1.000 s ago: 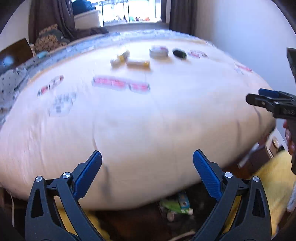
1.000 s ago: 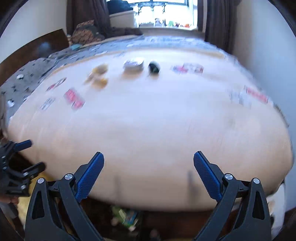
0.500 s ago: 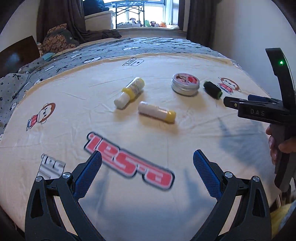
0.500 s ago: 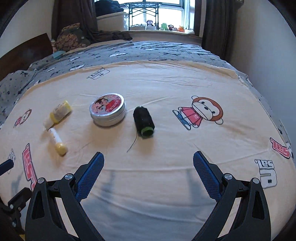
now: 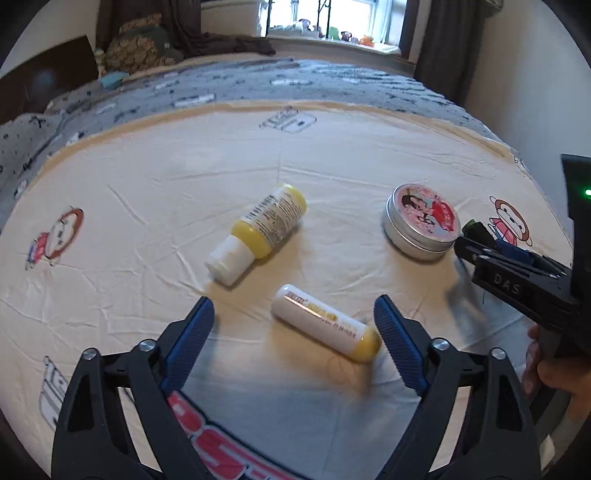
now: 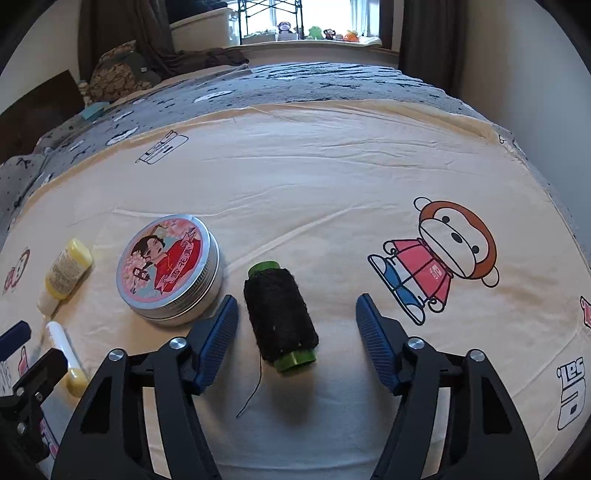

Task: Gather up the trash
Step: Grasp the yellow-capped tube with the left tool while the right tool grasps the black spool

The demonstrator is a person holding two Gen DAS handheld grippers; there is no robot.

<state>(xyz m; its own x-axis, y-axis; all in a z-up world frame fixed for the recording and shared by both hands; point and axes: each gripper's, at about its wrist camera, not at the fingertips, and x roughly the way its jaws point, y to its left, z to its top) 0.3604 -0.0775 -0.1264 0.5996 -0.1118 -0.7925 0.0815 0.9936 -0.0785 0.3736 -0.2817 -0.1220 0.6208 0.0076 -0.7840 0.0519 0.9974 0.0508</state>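
Observation:
On a cream bed sheet (image 5: 332,155) lie a white tube with a yellow end (image 5: 325,328), a yellow bottle with a white cap (image 5: 258,232), a round picture tin (image 5: 423,221) and a black thread spool on a green core (image 6: 282,315). My left gripper (image 5: 293,328) straddles the white tube; its jaws are closing, the pads apart from the tube. My right gripper (image 6: 297,330) brackets the thread spool; its jaws are closing too, with gaps on both sides. The tin (image 6: 168,269) sits just left of the right gripper's left finger.
A grey patterned blanket (image 6: 314,85) covers the far half of the bed, with cushions (image 6: 118,75) at the far left. A window sill with small toys (image 6: 317,35) is behind. A wall (image 6: 517,74) runs along the right. A person's hand (image 5: 546,365) holds the right gripper.
Both grippers have moved forward over the bed, from its near edge to the objects. The tube and the spool now lie between the fingers, and both pairs of jaws have narrowed.

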